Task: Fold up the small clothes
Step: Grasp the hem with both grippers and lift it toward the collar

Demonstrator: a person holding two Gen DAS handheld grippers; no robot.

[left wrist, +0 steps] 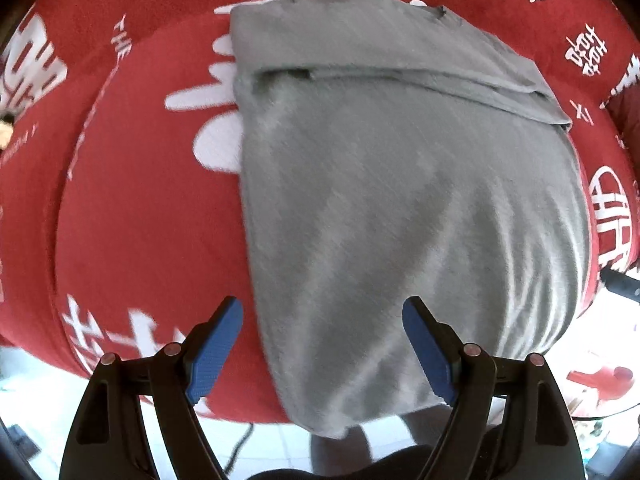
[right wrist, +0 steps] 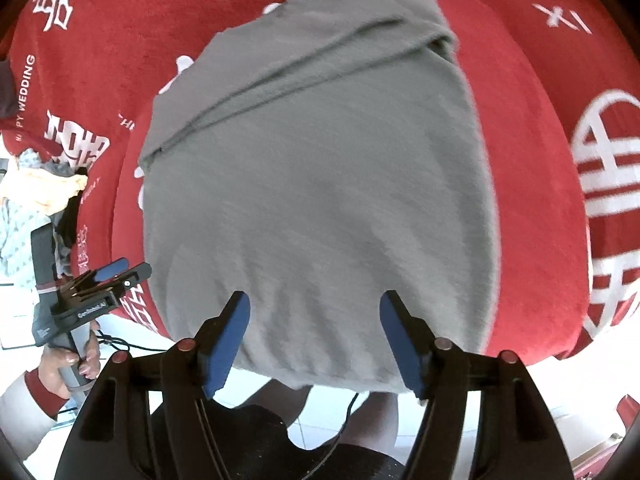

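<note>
Both my grippers, left point(left wrist: 322, 343) and right point(right wrist: 315, 338), gape empty above the table's point(left wrist: 132, 216) near edge; the shirt's point(left wrist: 400, 200) length runs away from them, right gripper centred.

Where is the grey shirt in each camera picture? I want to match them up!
Left wrist view: the grey shirt fills the middle and right, running from the top down past the table's near edge, between the open left gripper fingers.
Right wrist view: the grey shirt fills the centre, its near edge hanging over the table edge at the open right gripper.
Shared landmark: the red cloth with white characters beneath it.
</note>
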